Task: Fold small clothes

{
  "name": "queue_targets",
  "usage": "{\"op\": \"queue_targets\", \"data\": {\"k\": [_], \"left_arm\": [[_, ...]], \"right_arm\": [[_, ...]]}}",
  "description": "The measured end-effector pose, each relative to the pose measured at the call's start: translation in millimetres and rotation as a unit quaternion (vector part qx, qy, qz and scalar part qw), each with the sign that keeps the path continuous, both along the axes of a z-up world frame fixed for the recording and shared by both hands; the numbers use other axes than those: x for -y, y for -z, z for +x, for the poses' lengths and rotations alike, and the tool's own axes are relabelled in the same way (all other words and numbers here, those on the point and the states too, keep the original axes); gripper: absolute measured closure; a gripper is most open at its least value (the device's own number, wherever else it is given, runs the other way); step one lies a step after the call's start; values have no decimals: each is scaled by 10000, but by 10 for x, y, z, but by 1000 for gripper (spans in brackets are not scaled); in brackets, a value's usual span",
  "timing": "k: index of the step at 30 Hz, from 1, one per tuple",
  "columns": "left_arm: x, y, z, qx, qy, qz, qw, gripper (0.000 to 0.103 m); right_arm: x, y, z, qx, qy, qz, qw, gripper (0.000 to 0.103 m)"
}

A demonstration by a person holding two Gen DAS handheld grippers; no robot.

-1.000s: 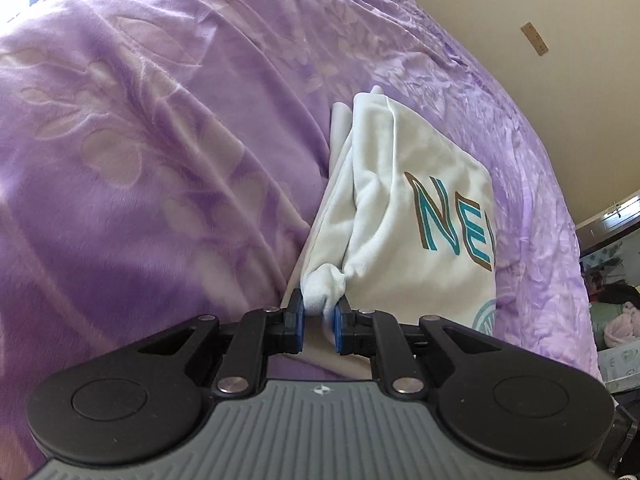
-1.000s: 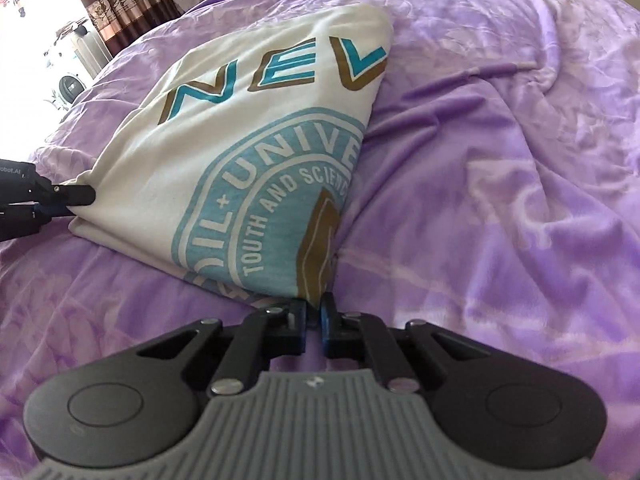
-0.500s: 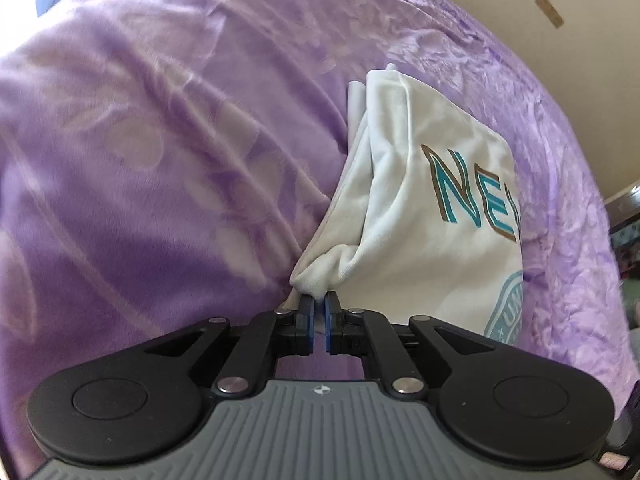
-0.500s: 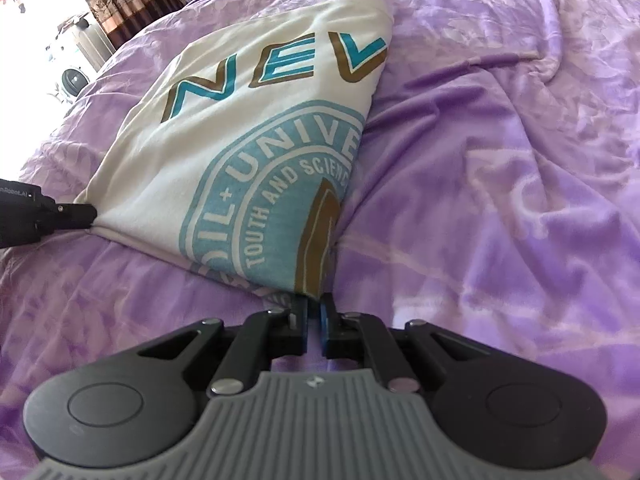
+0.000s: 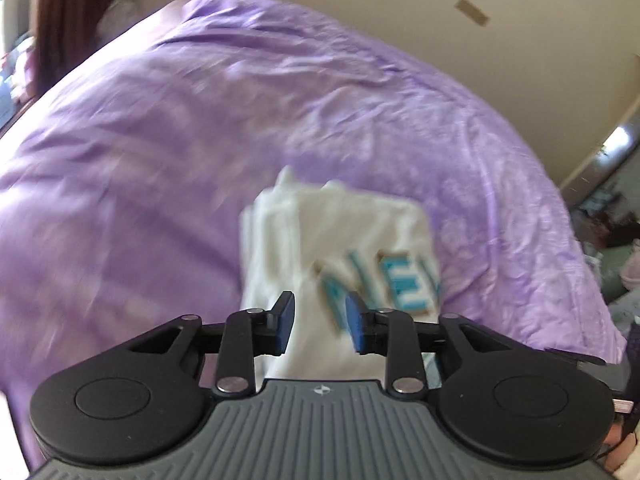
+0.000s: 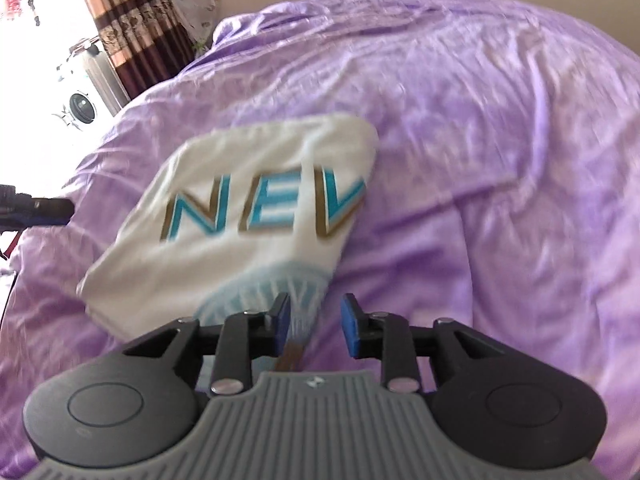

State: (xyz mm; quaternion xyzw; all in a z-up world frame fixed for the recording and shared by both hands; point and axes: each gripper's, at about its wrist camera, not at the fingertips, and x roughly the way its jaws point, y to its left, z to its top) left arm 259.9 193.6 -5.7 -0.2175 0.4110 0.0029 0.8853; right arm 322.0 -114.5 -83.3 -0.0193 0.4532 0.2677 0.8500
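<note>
A folded white T-shirt point(image 5: 340, 232) with teal "NEV" lettering lies on the purple bedspread point(image 5: 160, 120). My left gripper point(image 5: 320, 320) hovers above its near left corner. Its jaws are opening, and the cloth shows behind the gap, untouched by the pads. In the right wrist view the same shirt point(image 6: 248, 172) lies ahead on the bedspread point(image 6: 500, 120). My right gripper point(image 6: 314, 326) is over its near right corner, jaws opening, pads off the fabric. The left gripper's tip point(image 6: 40, 210) pokes in from the left edge, clear of the shirt. Both views are motion-blurred.
A striped brown curtain point(image 6: 132, 20) and a white washing machine point(image 6: 82, 106) stand beyond the bed's far left. A beige wall point(image 5: 440, 8) runs behind the bed. Clutter point(image 5: 612, 232) lies past the bed's right edge.
Both grippers let go of the shirt's near corners, opened, and rose away from the bed. The shirt now lies flat and looks smaller in both views.
</note>
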Motion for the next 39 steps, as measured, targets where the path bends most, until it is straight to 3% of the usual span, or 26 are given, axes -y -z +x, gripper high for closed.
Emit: {"op": "queue_targets", "data": {"k": [3, 7, 9, 16, 18, 20, 21, 22, 25, 29, 32, 34, 39], "left_arm": [[-8, -15, 352, 152, 289, 292, 9990, 51], [-123, 140, 782, 123, 452, 449, 9979, 42], [-209, 276, 951, 38, 422, 408, 9983, 37], [-587, 829, 1225, -418, 85, -179, 9989, 36], [-652, 914, 1224, -358, 85, -467, 9982, 45], [-668, 931, 1192, -173, 124, -699, 9973, 68], [-656, 919, 1171, -85, 176, -722, 9972, 88], [-630, 894, 1153, -14, 241, -682, 9974, 99], [-493, 722, 1051, 436, 393, -491, 9971, 99], [-105, 452, 897, 904, 1207, -105, 9885, 99], [302, 419, 808, 918, 1847, 492, 9773, 99], [496, 467, 763, 870, 2024, 809, 9721, 99], [635, 650, 756, 610, 2103, 848, 9720, 99]], "right_arm": [[-125, -48, 262, 140, -95, 52, 9998, 68], [-337, -54, 652, 132, -147, 212, 9996, 67], [-451, -17, 809, 126, -181, 238, 9995, 67], [-813, 214, 1171, 26, -422, 302, 9987, 67], [-898, 288, 1226, -16, -468, 324, 9984, 67], [-971, 346, 1255, -33, -504, 329, 9982, 67], [-1001, 365, 1259, -24, -515, 327, 9981, 67], [-1020, 376, 1255, -11, -528, 333, 9981, 66], [-1063, 354, 1255, 21, -556, 403, 9976, 66], [-1064, 228, 1222, 90, -550, 571, 9968, 57], [-1025, 103, 1202, 30, -438, 913, 9949, 50], [-987, 41, 1195, -62, -325, 1143, 9929, 49], [-964, 47, 1176, -400, -229, 1398, 9891, 48]]}}
